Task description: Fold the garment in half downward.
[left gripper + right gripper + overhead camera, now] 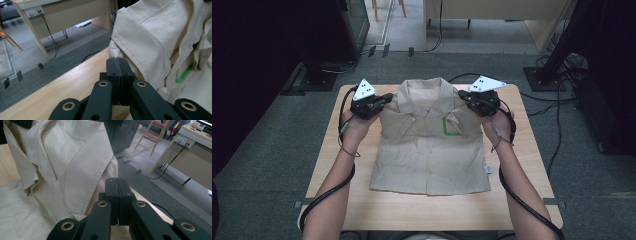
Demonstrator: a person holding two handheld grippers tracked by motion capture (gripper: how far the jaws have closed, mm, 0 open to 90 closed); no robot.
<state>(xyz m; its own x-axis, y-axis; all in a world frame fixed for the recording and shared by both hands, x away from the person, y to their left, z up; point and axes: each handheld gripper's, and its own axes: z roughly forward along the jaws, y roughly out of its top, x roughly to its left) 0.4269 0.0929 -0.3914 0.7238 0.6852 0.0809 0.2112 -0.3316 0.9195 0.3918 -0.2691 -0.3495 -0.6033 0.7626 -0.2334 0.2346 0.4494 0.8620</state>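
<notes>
Hand-held gripper (pixel 384 100) pinches beige shirt (pixel 432 150) — shoulder lifted, creased.

Grey carpet floor (pixel 272 150), light wooden table (pixel 437 205), pale desk (pixel 65 15) behind, wooden ladder (pixel 160 132), trailing black cables (pixel 557 100)

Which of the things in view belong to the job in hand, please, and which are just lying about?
In the job: the beige shirt; the left gripper and right gripper, both shut at its shoulders; the wooden table.

Lying about: floor cables; desk; ladder.
</notes>
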